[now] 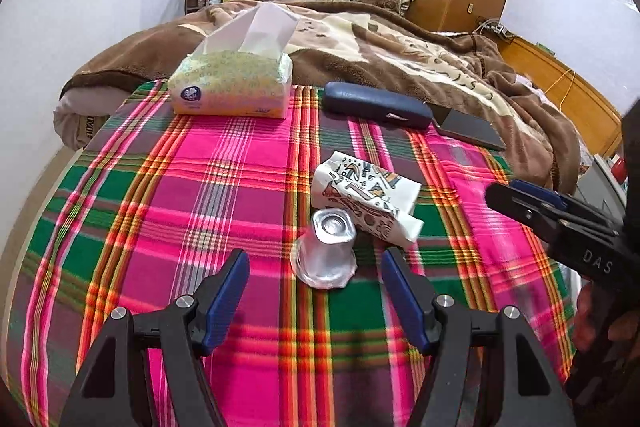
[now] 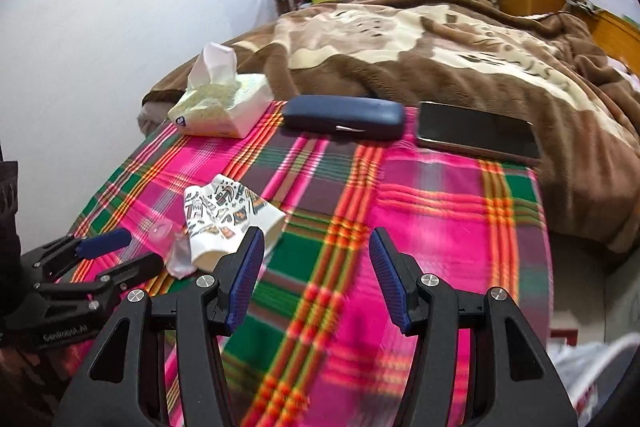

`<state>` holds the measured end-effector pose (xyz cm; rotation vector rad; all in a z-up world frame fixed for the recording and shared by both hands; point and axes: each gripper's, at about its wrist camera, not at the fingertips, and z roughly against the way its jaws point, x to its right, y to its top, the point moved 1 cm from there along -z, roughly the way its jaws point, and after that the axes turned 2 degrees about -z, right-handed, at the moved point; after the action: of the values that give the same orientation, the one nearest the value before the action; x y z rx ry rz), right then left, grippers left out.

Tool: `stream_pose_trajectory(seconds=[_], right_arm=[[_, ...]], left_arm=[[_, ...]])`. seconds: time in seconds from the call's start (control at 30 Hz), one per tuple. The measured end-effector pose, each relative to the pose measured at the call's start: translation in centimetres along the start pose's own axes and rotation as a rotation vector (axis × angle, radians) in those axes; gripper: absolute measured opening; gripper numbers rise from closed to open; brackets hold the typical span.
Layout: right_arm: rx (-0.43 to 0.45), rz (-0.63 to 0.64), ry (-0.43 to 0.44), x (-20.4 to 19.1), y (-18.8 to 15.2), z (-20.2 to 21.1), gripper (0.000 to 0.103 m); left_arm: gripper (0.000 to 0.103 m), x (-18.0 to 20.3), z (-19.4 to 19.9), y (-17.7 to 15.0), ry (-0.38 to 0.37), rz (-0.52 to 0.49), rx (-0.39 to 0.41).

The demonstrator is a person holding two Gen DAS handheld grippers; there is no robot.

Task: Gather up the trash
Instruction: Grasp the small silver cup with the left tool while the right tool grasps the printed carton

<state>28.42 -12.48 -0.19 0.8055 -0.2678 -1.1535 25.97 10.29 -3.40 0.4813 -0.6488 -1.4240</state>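
Note:
A clear plastic cup [image 1: 325,254] stands upside down on the plaid cloth [image 1: 168,211], just ahead of my open left gripper [image 1: 315,269]. A crumpled patterned paper cup [image 1: 366,201] lies on its side right behind it. In the right wrist view the paper cup [image 2: 224,223] and the clear cup [image 2: 172,247] sit at the left, with the left gripper [image 2: 128,251] beside them. My right gripper [image 2: 316,247] is open and empty over the cloth, to the right of the paper cup. It also shows at the right edge of the left wrist view [image 1: 520,195].
A tissue pack [image 1: 232,83], a dark blue glasses case [image 1: 376,105] and a black phone [image 1: 470,131] lie along the far edge of the cloth. A brown blanket [image 1: 400,51] covers the bed behind. The table edge drops off at the right [image 2: 548,227].

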Motion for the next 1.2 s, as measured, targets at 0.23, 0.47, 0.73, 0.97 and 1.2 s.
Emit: stream_pose_trajectory(seconds=[0.23, 0.47, 0.73, 0.97, 1.2], right_arm=[[-0.063, 0.001, 0.088, -0.5, 0.9, -3.2, 0.056], [-0.094, 0.004, 0.177, -1.5, 1.5, -5.2, 0.056], [-0.143, 0.023, 0.219, -2.5, 1.6, -6.9, 0.044], [-0.142, 0.015, 0.293, -2.7, 1.6, -6.4, 0.016], [-0.103, -0.004, 0.276, -2.1, 1.8, -5.5, 0.006]], left_arm=[[0.068, -1.0, -2.2, 0.6, -0.006, 0.021, -0.033], [0.068, -1.8, -3.4, 1.2, 0.002, 0.024, -0.046], [0.068, -3.2, -4.3, 1.5, 0.003, 0.062, -0.047], [0.067, -3.3, -4.6, 1.8, -0.008, 0.062, -0.036], [0.049, -3.4, -4.9, 1.9, 0.000, 0.056, -0.036]])
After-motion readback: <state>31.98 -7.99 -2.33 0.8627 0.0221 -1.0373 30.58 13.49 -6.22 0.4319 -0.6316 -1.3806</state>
